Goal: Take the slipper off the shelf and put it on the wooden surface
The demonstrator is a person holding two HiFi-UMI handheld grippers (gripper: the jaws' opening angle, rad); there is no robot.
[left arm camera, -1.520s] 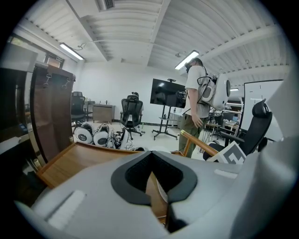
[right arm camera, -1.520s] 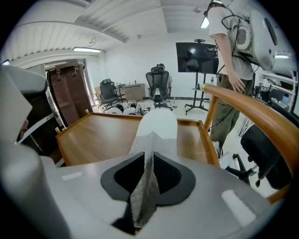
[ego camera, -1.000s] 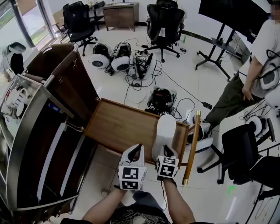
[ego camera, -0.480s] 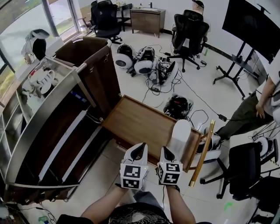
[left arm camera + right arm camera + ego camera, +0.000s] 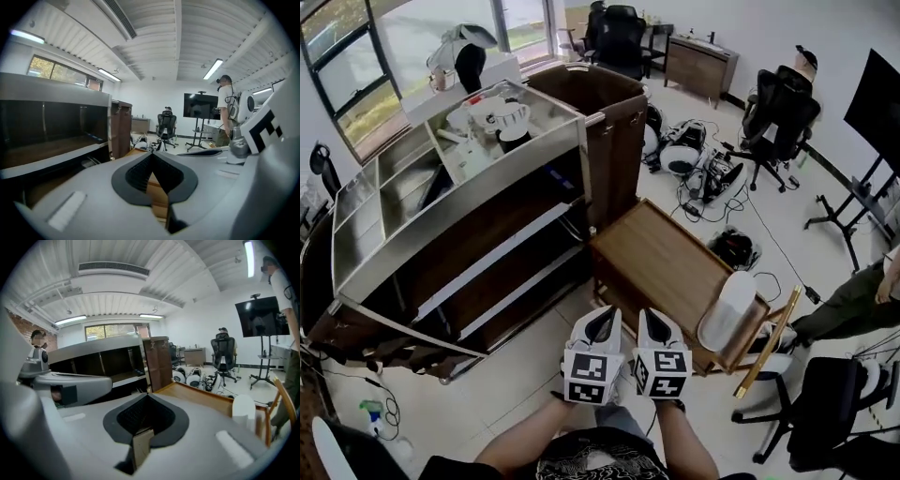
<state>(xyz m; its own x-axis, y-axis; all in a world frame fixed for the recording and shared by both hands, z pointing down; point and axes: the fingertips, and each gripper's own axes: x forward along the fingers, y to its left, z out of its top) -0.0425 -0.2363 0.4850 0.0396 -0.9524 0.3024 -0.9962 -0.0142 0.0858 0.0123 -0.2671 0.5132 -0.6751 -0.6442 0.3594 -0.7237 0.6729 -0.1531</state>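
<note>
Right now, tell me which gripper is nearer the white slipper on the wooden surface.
Right. In the head view the right gripper is below-left of the slipper; the left gripper is beside it, farther left.

Bright daylight from windows (image 5: 352,89); fisheye-warped edges, perhaps slightly soft.

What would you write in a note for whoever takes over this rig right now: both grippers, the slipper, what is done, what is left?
Left gripper: shut, empty.
Right gripper: shut, empty. The two are side by side at the near edge of the wooden surface.
White slipper: lying on the right end of the wooden surface, off the shelf.
Done: slipper placed.
Left: apparently nothing for this slipper.
</note>
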